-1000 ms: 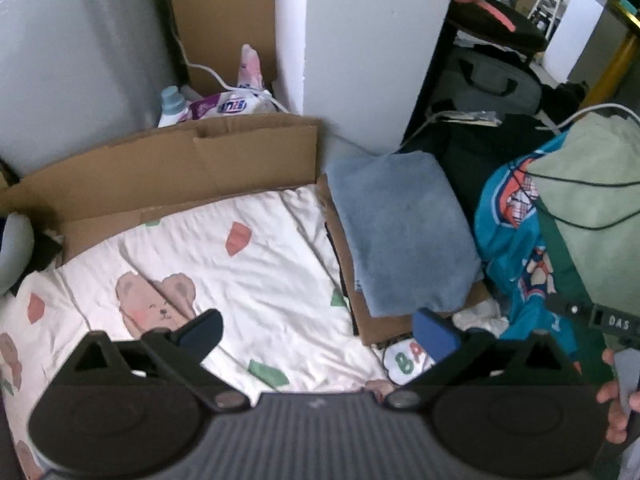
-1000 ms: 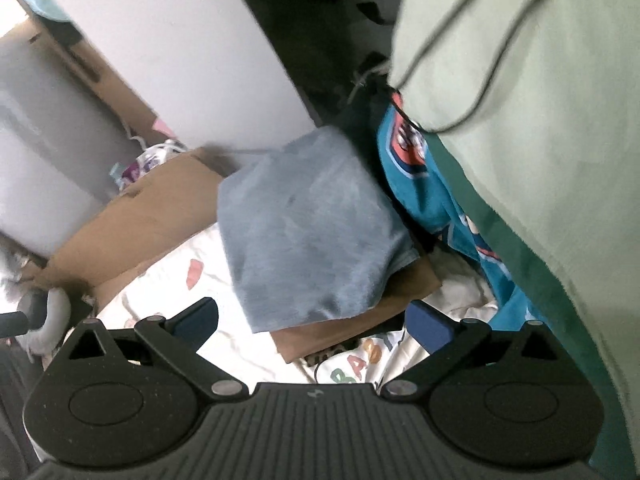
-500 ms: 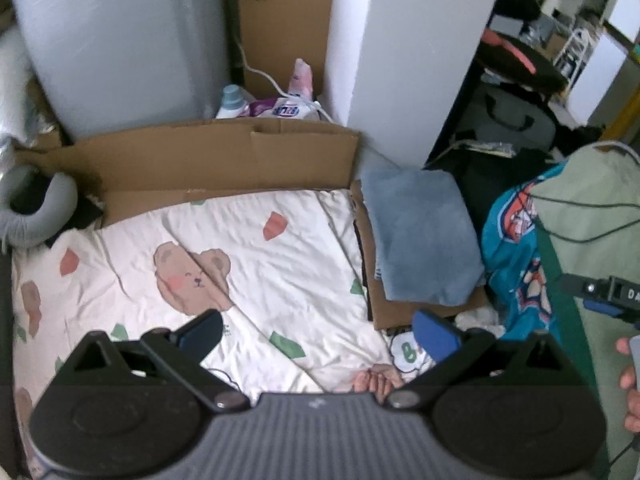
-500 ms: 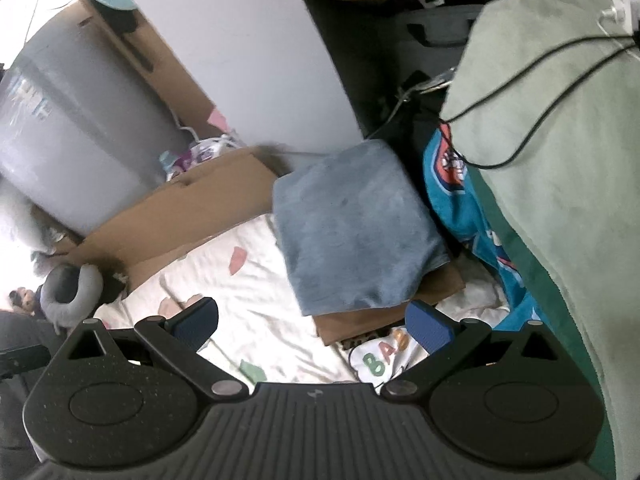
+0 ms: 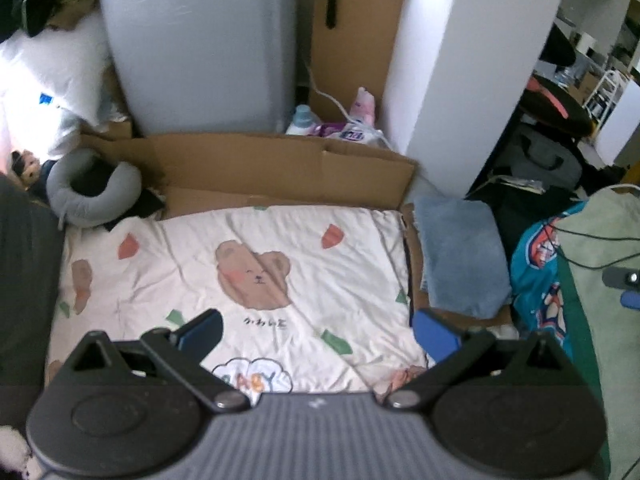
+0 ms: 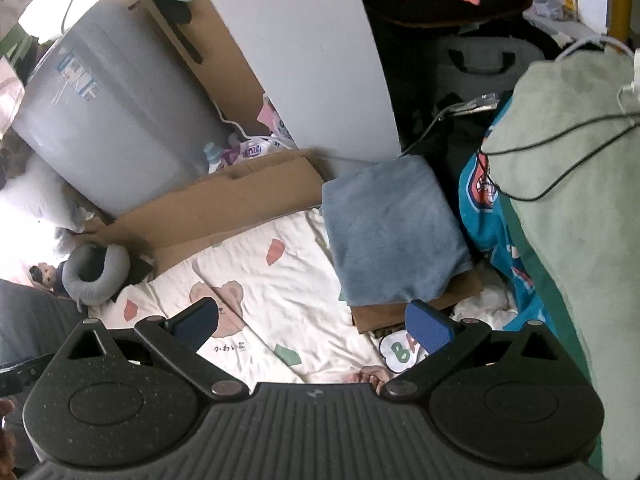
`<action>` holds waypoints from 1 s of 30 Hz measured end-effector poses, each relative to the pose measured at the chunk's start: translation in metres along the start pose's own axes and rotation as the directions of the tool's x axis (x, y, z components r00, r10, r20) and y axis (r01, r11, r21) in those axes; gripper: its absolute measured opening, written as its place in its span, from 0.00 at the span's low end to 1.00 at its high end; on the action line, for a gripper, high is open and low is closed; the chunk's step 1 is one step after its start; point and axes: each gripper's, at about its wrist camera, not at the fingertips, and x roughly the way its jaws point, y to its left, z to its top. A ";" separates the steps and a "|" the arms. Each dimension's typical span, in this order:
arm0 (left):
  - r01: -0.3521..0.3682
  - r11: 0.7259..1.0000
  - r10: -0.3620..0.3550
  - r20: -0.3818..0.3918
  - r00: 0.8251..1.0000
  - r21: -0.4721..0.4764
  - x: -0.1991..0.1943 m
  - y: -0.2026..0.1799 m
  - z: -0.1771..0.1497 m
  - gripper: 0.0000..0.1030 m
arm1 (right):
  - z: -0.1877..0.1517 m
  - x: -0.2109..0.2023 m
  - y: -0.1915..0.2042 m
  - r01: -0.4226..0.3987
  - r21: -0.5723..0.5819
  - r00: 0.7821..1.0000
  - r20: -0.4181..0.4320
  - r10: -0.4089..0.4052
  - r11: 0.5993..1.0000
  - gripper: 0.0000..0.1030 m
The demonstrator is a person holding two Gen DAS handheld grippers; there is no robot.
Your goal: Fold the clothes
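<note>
1. The left gripper and right gripper both hang released, jaws spread wide, gripping nothing.
2. A folded blue cloth lies on flattened cardboard, just beside the bear-print sheet.
3. The sheet's middle lies bare; a grey neck pillow sits at its far left corner.
4. A teal garment and green fabric crowd the right edge.

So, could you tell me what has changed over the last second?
Both grippers, left and right, have pulled back and up, so more of the room shows. Neither took hold of anything; both stayed open. The folded blue cloth still lies on the cardboard beside the bear-print sheet.
</note>
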 end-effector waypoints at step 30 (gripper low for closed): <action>-0.141 0.967 0.150 0.027 0.988 -0.213 -0.072 0.113 -0.088 0.99 | -0.066 0.007 0.121 -0.101 -0.263 0.990 -0.122 0.071 0.960 1.00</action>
